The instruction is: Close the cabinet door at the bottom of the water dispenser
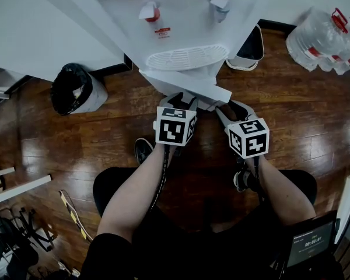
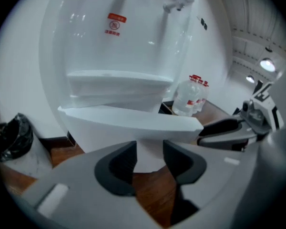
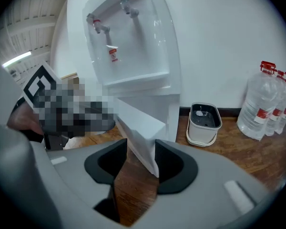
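The water dispenser and its cabinet door are seen in white, with a red tap at upper centre. The floor is shown in dark brown wood planks. Black pads on grey bodies are borne by the left tongs and right tongs. Clear bottles at upper right are capped in red.

Head view steeply down; gripper views low, close, facing water dispenser, shared by all.
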Demonstrator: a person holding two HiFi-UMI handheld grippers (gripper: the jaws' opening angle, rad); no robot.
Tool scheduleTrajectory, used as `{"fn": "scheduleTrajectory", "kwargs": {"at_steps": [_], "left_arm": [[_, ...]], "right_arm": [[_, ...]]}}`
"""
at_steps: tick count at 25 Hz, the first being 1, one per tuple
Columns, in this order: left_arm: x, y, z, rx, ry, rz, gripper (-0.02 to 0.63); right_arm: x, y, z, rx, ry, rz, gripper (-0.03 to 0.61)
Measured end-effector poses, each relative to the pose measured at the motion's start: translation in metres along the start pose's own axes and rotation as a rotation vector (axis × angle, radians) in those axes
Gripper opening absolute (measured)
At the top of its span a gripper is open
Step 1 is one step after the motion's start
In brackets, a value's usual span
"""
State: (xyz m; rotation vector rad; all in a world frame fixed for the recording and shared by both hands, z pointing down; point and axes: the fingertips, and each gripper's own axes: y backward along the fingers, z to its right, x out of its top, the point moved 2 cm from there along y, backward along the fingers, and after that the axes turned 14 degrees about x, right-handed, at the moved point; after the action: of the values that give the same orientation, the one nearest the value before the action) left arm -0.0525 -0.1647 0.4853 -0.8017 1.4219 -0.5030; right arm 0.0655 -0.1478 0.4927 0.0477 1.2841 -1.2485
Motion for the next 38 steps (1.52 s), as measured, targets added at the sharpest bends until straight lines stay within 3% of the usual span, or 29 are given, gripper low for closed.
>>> {"fn": "scheduleTrajectory", "kwargs": {"at_steps": [3,10,14,25,32,38], "left_arm": [[-0.001,-0.011,-0.002,0.02,-0.046,-0.007,0.198],[0.006,-0.025,-0.001,0.017,-0.055,-0.025,0.202],[0.01,-0.033,0.0,0.01,-0.042,-0.023,0.202],[0.004,-0.053,0.006,-0.008,-0.082,-0.083,0.202],[0.018,-0.065,0.009,-0.024,-0.074,-0.101,0.202],[0.024,-0.062,0.0,-0.031,0.005,-0.139,0.202]], "right_arm": [[0.007,-0.002,0.011,-0.014,-0.015,0.015,0.186],[0.017,-0.008,0.029,-0.059,0.048,-0.006,0.189],[0.007,-0.026,0.039,-0.094,0.068,-0.099,0.298],[0.027,-0.047,0.077,-0.152,0.024,-0.072,0.282],[0.033,-0.054,0.095,-0.138,0.081,-0.124,0.307],[0.038,-0.059,0.088,-0.128,0.103,-0.152,0.307]]}}
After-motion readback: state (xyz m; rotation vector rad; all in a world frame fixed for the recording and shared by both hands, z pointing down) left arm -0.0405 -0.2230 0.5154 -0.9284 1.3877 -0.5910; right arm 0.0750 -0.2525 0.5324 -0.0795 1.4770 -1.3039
